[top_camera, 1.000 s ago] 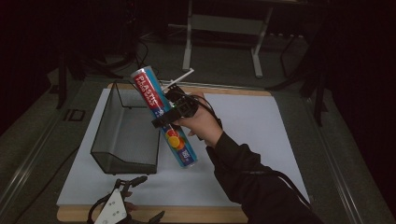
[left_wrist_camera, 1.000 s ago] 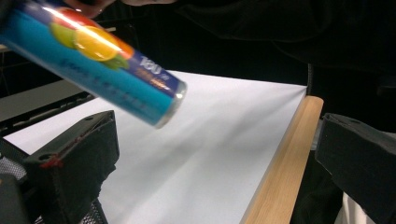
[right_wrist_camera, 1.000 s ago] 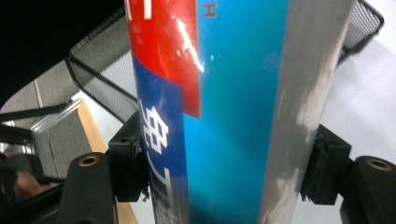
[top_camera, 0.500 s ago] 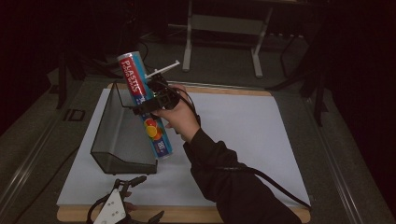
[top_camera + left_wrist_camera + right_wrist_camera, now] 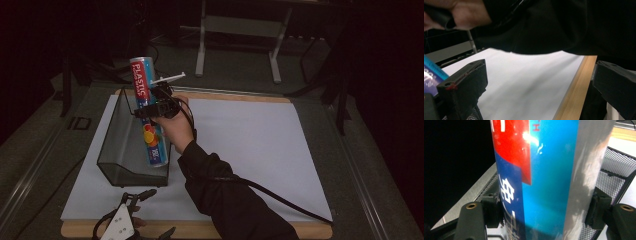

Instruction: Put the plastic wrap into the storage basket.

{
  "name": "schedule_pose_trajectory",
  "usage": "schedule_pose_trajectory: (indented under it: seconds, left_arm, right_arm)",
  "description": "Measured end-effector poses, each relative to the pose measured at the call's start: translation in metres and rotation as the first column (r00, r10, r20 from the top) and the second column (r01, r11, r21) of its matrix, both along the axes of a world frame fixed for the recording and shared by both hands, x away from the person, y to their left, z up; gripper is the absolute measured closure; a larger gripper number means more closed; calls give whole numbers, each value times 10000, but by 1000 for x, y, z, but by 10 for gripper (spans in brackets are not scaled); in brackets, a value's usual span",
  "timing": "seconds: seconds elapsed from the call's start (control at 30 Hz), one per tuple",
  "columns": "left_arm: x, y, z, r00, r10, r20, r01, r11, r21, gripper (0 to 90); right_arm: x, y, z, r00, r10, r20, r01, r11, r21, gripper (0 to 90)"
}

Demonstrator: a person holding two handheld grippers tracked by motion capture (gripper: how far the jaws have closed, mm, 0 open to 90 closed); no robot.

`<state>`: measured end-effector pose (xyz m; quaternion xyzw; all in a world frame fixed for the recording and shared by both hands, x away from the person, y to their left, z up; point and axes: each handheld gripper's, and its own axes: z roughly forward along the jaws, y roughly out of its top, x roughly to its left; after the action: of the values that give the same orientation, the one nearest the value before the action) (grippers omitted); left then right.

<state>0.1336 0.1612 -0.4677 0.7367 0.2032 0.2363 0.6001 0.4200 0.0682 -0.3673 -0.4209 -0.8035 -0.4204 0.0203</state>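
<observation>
Right tool (image 5: 152,111) clenched on the long tube (image 5: 147,107) at mid-length. Tube near upright, top tilted away, lower end inside the mesh basket (image 5: 111,145) by its right wall. Left tool (image 5: 131,220) released, idle at the table's near edge (image 5: 200,231).

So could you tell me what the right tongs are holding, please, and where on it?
The right tongs clamp the blue and red tube around its middle, pads on opposite sides, above the mesh basket.
</observation>
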Motion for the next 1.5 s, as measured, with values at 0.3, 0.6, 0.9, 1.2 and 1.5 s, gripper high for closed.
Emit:
schedule_pose_trajectory:
  seconds: [0.3,0.6,0.9,1.2,1.5]
  left_arm:
    - [0,0,0,10000,-39,-44,39,10000,-20,5]
    - [0,-1,0,9999,-115,-45,115,9999,14,5]
    - [0,0,0,9998,-178,-123,177,9998,-97,5]
    - [0,1,0,9998,-188,-103,187,9998,-82,5]
    - [1,1,0,9997,-209,-157,207,9997,-152,5]
  right_arm:
    - [6,10,-31,9974,-210,-694,177,9987,-478,313]
    - [-4,14,-51,9922,-744,-1003,637,9924,-1054,313]
    - [1,13,-64,9831,-1529,-1003,1417,9838,-1102,311]
    - [11,9,-78,9702,-2230,-945,2114,9702,-1184,298]
    - [17,13,-92,9640,-2472,-983,2335,9633,-1321,294]
